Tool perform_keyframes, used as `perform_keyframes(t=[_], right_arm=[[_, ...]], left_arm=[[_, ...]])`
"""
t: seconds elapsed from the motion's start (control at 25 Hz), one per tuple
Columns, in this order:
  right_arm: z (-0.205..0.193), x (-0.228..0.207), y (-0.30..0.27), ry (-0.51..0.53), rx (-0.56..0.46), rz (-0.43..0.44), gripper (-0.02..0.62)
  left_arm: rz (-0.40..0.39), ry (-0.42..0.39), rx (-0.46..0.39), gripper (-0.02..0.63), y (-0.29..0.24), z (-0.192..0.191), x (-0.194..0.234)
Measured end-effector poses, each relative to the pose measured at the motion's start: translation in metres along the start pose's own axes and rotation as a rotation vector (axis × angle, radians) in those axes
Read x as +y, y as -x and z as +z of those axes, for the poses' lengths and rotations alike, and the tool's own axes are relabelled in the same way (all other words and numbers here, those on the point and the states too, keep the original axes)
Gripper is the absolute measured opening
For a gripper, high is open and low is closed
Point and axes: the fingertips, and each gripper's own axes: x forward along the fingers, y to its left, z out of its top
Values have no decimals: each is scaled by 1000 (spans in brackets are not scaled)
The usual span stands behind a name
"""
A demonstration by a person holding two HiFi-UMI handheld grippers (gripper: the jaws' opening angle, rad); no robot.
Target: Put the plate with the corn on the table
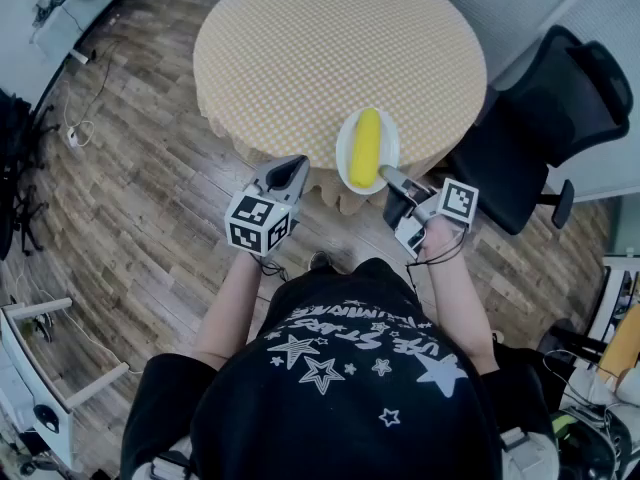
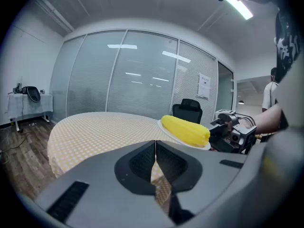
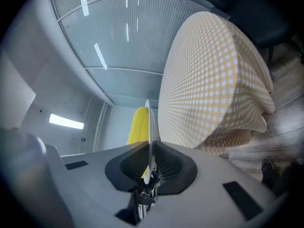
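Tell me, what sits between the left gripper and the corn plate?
Only the edge of the checked tablecloth; the head view shows it between the left gripper and the plate.

table [image 1: 340, 58]: round, fully covered
cloth [image 1: 228, 120]: yellow-white check, lies right on it, hangs over the edge
floor [image 1: 150, 208]: wood planks, office chair [image 1: 545, 118] at the table's 4 o'clock

table [image 1: 300, 48] cut off at top edge, office chair [image 2: 188, 110] base hidden behind it
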Motion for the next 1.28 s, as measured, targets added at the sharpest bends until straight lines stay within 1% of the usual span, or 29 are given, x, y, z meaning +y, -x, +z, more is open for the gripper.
perform_keyframes(t=[0.12,0.24,0.44,0.6,0.72,0.88,1.08,1.28], right_arm=[[-4,-5,10,-5,19,-13,41],[-4,-7,18,7,48,-22,43],[-14,-3,34,25,101,-4,41],[-26,-4,46,18,127,6,43],[-33,1,56,21,144,21,43],[-45,10,65,40,173,43,43],[-51,11,73,27,181,70,43],[-59,19,67,53,208,82,41]], left_arm=[[23,-11,-1,11,1,0,-10],[55,8,-7,11,1,0,-21],[81,0,-1,11,10,-4,-47],[110,10,-4,11,21,-8,-63],[126,-8,-3,11,28,-8,-76],[144,6,-11,11,43,-13,-89],[154,7,-14,11,51,-19,-104],[154,0,-26,11,60,-17,-104]])
